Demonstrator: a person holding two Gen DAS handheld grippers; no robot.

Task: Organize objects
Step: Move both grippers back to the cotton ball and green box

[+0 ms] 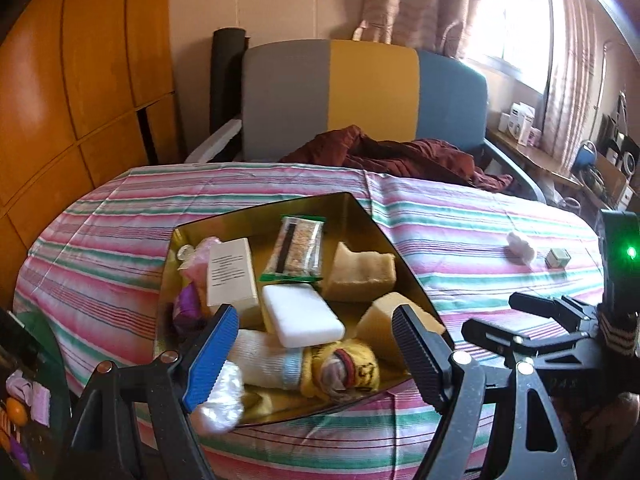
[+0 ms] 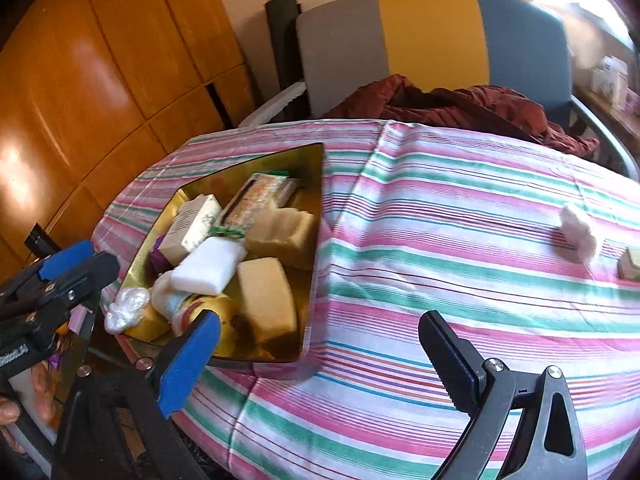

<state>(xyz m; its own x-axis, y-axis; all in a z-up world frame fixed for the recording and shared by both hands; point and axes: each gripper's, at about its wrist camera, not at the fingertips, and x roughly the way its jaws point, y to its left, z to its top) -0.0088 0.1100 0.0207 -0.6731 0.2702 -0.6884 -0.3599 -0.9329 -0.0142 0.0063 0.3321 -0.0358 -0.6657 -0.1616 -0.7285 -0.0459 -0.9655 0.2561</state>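
A gold tray [image 1: 352, 204] [image 2: 312, 184] sits on the striped tablecloth and holds several items: a white box [image 1: 232, 276], a snack bar packet [image 1: 298, 248], yellow sponges [image 1: 360, 270], a white soap-like block [image 1: 302, 314] and rolled socks [image 1: 320, 368]. A white crumpled wrapper [image 1: 222, 402] [image 2: 126, 308] lies at the tray's near edge, just off my left gripper's blue finger. My left gripper [image 1: 316, 352] is open above the tray's near end. My right gripper [image 2: 320, 356] is open and empty over the cloth beside the tray. A cotton ball [image 2: 578, 232] [image 1: 520, 246] and a small green-beige box [image 1: 557, 258] [image 2: 630, 268] lie on the cloth at right.
A chair with a grey, yellow and blue back [image 1: 360, 92] holds a dark red cloth [image 1: 400, 156] behind the table. Wooden cabinets [image 1: 60, 100] stand at left. A cluttered desk [image 1: 560, 152] is at right. A green tray with small items [image 1: 28, 392] sits low at left.
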